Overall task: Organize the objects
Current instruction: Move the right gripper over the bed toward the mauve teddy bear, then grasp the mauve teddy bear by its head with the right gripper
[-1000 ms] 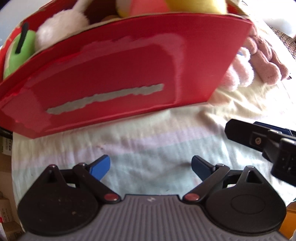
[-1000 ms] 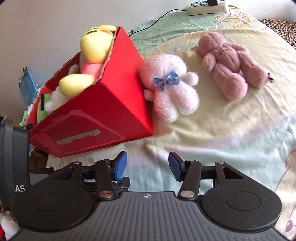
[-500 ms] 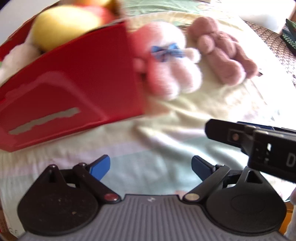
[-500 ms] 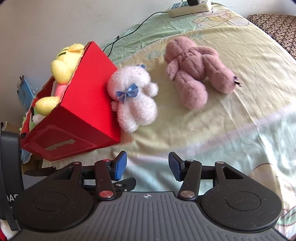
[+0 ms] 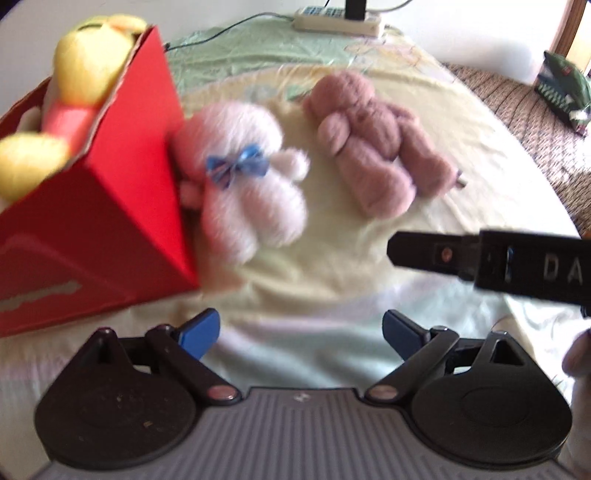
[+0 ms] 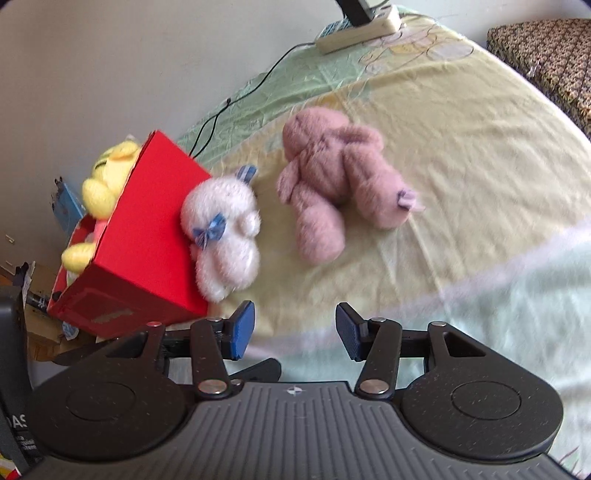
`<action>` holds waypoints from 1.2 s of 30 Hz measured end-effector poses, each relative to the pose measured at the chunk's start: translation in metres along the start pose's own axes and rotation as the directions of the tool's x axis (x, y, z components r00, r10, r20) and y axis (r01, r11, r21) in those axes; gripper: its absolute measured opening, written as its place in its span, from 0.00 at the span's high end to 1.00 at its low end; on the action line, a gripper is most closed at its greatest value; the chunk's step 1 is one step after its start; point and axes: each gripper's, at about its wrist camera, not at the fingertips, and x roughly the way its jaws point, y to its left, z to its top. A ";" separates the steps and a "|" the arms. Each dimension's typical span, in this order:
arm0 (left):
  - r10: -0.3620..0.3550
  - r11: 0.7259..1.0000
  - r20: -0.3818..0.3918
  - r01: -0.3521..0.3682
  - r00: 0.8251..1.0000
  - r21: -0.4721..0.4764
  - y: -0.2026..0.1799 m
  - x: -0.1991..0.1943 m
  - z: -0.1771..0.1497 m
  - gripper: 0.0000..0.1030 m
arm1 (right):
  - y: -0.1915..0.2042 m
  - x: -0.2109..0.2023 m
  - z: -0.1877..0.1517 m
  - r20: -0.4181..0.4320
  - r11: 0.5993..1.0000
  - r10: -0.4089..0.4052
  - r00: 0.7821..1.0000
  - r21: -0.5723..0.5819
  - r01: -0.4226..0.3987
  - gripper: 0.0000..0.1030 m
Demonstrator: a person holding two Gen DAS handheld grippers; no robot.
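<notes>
The red cardboard box [image 5: 92,221] sits tilted on the pale yellow-green bedsheet [image 6: 461,147], and everything else is placed from it. Inside it a yellow plush toy [image 5: 88,66] pokes above the open rim. Leaning against the box's outer side wall lies a white plush bear [image 6: 225,236] with a blue bow (the left wrist view blurs it a good deal). Just beyond the bear, farther from the box, a dusty-pink plush bear [image 6: 332,188] lies flat on the sheet, apart from the white one.

Nearer the cameras than the box, the left gripper [image 5: 299,332] hangs above the sheet with its blue-tipped jaws spread wide and nothing between them. The right gripper [image 6: 293,328] hangs likewise over the sheet, jaws parted and empty; its black body also shows in the left wrist view, on the side away from the box.

Far past the box, at the sheet's far edge by the wall, rests a white power strip [image 6: 358,31], its black cable [image 6: 236,96] trailing toward the box.
</notes>
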 end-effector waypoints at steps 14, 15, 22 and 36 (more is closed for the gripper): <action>-0.236 0.971 0.089 0.231 0.968 0.062 -0.029 0.035 0.060 0.07 | -0.046 0.002 0.064 0.152 0.995 -0.040 0.988 0.097 0.026 0.49; -0.253 0.967 0.087 0.248 0.964 0.062 -0.030 0.036 0.062 0.07 | -0.049 0.006 0.068 0.141 0.994 -0.031 0.989 0.108 0.015 0.49; -0.275 0.960 0.031 0.273 0.961 0.057 -0.037 0.065 0.084 0.07 | -0.064 0.027 0.086 0.033 0.986 0.063 0.997 0.155 -0.067 0.52; -0.279 0.960 0.008 0.279 0.960 0.029 -0.044 0.085 0.104 0.06 | -0.085 0.044 0.084 0.000 0.956 0.134 0.991 0.264 -0.129 0.70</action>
